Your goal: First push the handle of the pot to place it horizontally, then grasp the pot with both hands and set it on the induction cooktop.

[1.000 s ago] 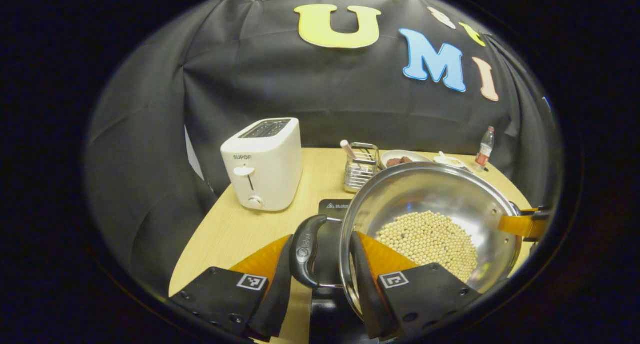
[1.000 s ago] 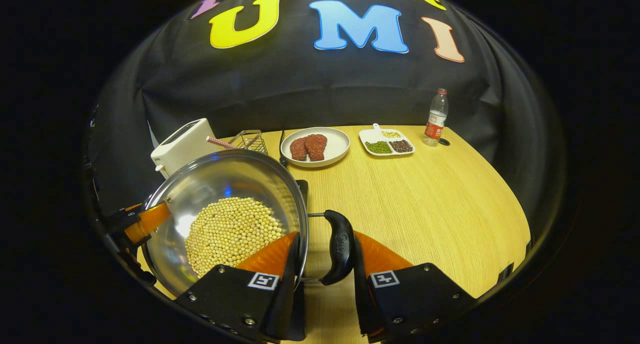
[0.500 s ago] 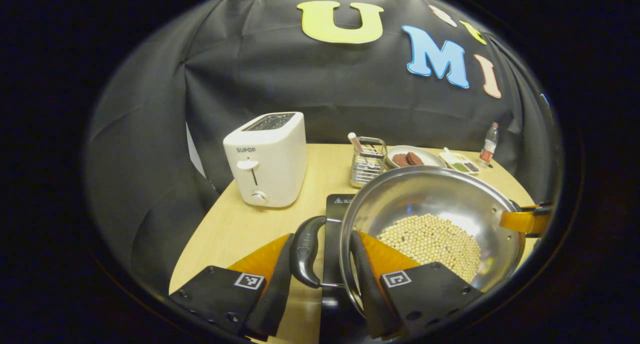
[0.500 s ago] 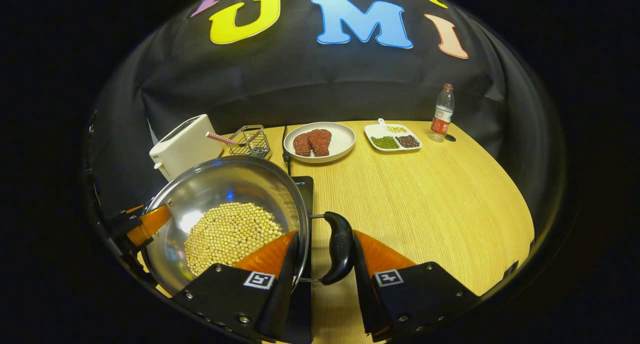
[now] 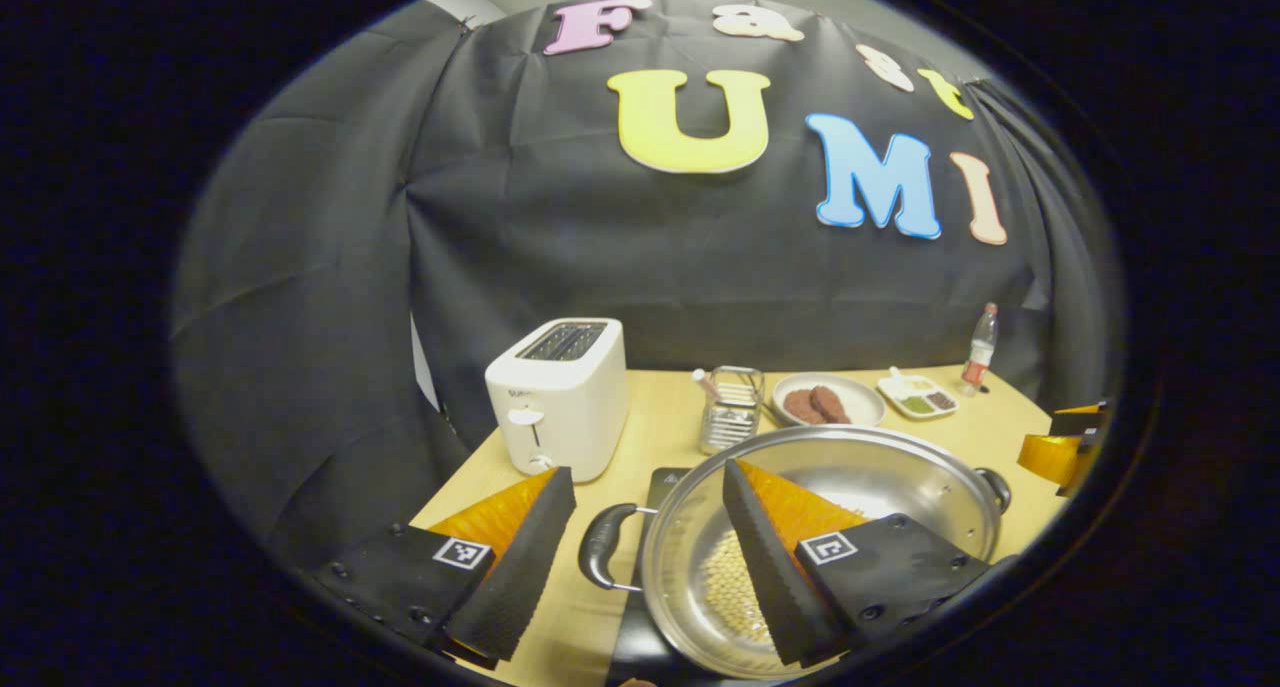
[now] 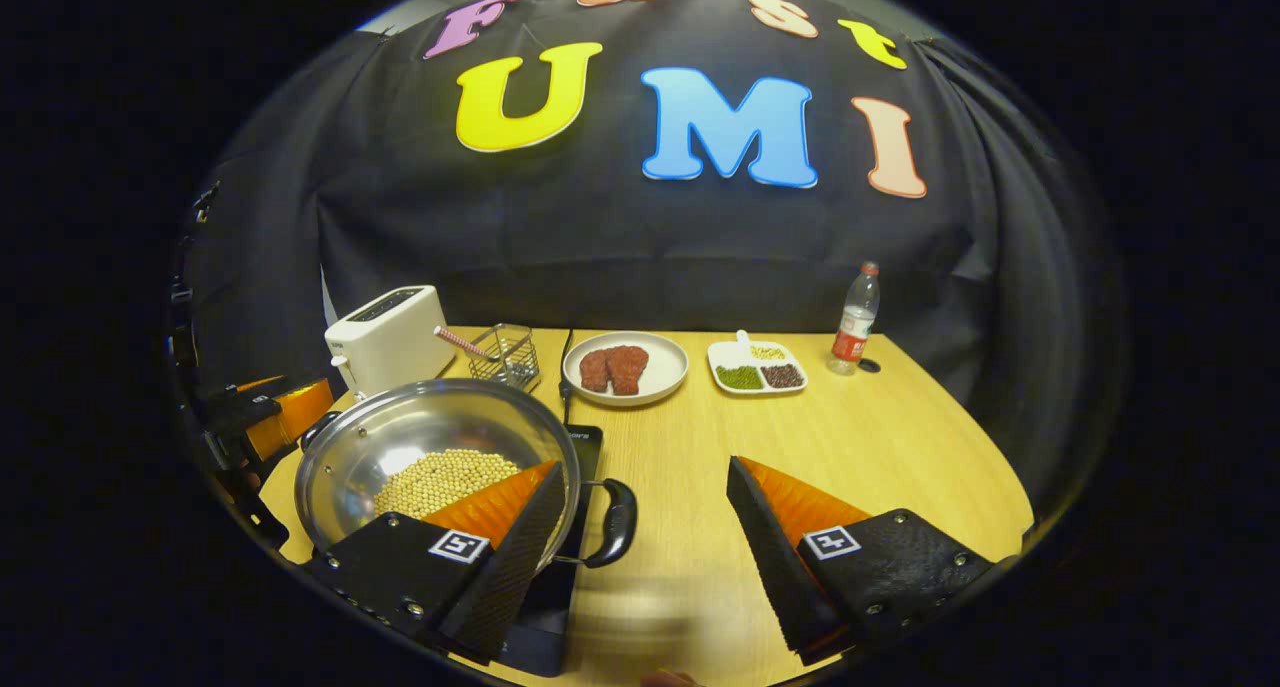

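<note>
Left gripper [image 5: 640,557]: my fingers spread wide, gripping nothing, raised above the pot [image 5: 820,557]. 1 finger hangs over the pot's bowl, the other outside its near handle [image 5: 605,547]. Right gripper [image 6: 640,542]: same, jaws wide apart and empty, sitting above the pot's other handle [image 6: 612,522] without touching it.

Progress, judging from how things lie: the pot, with a bed of pale beans [image 6: 440,479] inside, sits on the induction cooktop [image 6: 548,607], both loop handles sticking out sideways. So push and placement look done; what's left for me is just pulling both tools clear (if even that).

Pose: both grippers held high and angled down at the pot from opposite sides. In the right gripper view the left tool sits just beyond the pot's far rim.

Around the pot: toaster [image 6: 388,337] behind it, wire rack [image 6: 505,355] beside that, meat plate [image 6: 625,367], sectioned dish [image 6: 757,369] and bottle [image 6: 853,319] farther along the table [image 6: 900,457].
</note>
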